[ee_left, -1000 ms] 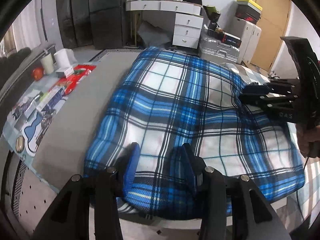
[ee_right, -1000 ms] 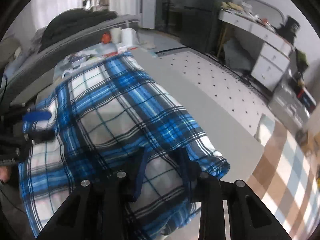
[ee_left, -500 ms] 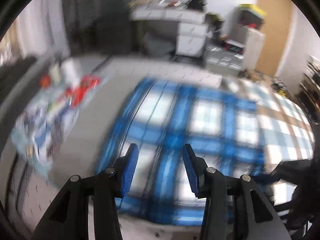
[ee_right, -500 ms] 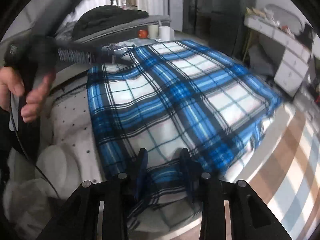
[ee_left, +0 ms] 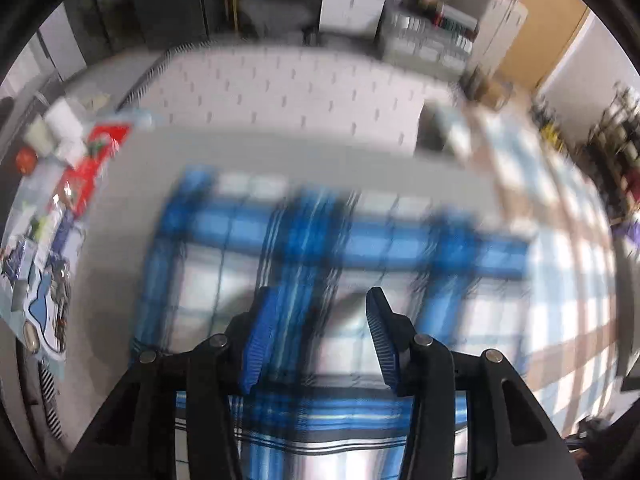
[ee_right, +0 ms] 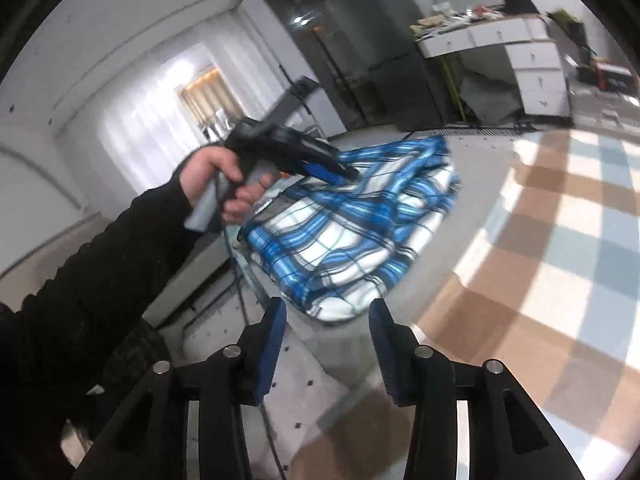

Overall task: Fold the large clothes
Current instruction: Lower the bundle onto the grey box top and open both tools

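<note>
A blue, white and black plaid garment (ee_left: pixel 340 248) lies folded on the grey table (ee_left: pixel 280 152). The left wrist view is motion-blurred. My left gripper (ee_left: pixel 320 320) hangs above the garment with its jaws apart and nothing between them. In the right wrist view the garment (ee_right: pixel 352 232) lies at the table's corner, and the left gripper (ee_right: pixel 344 174), held in a hand, points down at its top edge. My right gripper (ee_right: pixel 328 320) is open and empty, pulled back off the near edge of the garment, above the table corner.
Papers, a red packet, white cups and a red fruit (ee_left: pixel 25 157) sit at the table's left end. A white dotted mat (ee_left: pixel 300 92) lies beyond the table. White drawers (ee_right: pixel 536 80), a dark cabinet and a checked floor (ee_right: pixel 560 248) surround it.
Both grippers have lifted off the garment and pulled back. The garment now lies as a smaller folded bundle. The right gripper has swung away toward the table's corner.
</note>
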### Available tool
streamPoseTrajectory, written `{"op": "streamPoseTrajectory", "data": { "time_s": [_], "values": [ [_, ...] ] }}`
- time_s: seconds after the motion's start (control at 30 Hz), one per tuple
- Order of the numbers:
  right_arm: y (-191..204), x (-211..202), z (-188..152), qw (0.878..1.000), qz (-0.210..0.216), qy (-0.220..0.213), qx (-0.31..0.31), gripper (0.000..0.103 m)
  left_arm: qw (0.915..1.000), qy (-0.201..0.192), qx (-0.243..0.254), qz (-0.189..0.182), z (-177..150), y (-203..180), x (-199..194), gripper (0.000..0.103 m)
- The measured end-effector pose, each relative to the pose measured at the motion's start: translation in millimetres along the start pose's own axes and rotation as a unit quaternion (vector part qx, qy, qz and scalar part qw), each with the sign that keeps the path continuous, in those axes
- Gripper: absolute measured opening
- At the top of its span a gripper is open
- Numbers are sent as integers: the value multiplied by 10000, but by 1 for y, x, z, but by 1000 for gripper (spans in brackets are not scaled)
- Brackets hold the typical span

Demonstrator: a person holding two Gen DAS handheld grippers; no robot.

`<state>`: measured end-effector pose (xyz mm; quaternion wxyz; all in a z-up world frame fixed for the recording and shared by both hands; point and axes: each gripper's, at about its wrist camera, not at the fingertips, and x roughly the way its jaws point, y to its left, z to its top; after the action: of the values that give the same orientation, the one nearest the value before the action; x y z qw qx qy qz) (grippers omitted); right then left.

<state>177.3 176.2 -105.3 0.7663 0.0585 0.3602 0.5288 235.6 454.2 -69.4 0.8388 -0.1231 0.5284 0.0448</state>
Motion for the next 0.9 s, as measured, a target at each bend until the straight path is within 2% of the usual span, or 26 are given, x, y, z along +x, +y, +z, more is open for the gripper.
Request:
{"op": "streamPoseTrajectory", "data": {
  "time_s": [0.03, 0.1, 0.13, 0.17, 0.23, 0.3, 0.37, 0.43, 0.47, 0.53, 0.6, 0.63, 0.67, 0.73, 0.77, 0.83, 0.9],
  "values": [
    [1, -2, -1, 10000, 9, -65, 41, 44, 9997, -135, 20, -200, 0, -9, -7, 41],
    [-11, -3, -9, 9997, -15, -173, 154, 44, 9979, -103, 317, -563, 0, -32, -6, 41],
    [-13, -5, -9, 9996, -46, -180, 209, 44, 9975, -72, 486, -509, -4, -44, 0, 41],
    [-14, -11, -10, 9994, -83, -162, 292, 44, 9968, 12, 732, -326, -9, -59, 13, 41],
    [-24, -13, -15, 9986, -85, -121, 499, 44, 9918, 202, 1231, 290, -24, -83, 44, 42],
    [-31, -21, -16, 9980, -156, -143, 594, 44, 9809, -159, 1676, 970, -39, -101, 52, 44],
    [-27, -35, -14, 9979, -342, -153, 528, 44, 9813, -190, 1569, 1099, -44, -100, 44, 44],
    [-18, -51, -12, 9976, -491, -233, 438, 44, 9871, -506, 1122, 1026, -52, -96, 17, 43],
    [-12, -60, -11, 9974, -556, -293, 351, 48, 9898, -737, 863, 856, -62, -96, -4, 43],
    [4, -76, -8, 9961, -712, -492, 176, 60, 9870, -1278, 518, 824, -88, -99, -42, 44],
    [20, -89, -5, 9944, -751, -738, -77, 78, 9769, -1915, 249, 912, -124, -102, -84, 61],
    [27, -95, -4, 9932, -785, -843, -181, 80, 9703, -2215, 195, 956, -145, -105, -105, 74],
    [35, -102, -1, 9915, -825, -965, -280, 86, 9615, -2526, 195, 1064, -167, -110, -127, 82],
    [54, -117, 2, 9869, -869, -1264, -492, 96, 9423, -2994, 405, 1442, -200, -121, -157, 82],
    [65, -126, 3, 9849, -932, -1346, -563, 103, 9314, -3154, 487, 1751, -220, -128, -173, 83],
    [85, -141, 5, 9808, -980, -1528, -715, 103, 9254, -3246, 473, 1899, -239, -133, -188, 87],
    [104, -160, 2, 9763, -908, -1795, -802, 103, 9242, -3358, 239, 1800, -267, -129, -210, 94]
  ]
}}
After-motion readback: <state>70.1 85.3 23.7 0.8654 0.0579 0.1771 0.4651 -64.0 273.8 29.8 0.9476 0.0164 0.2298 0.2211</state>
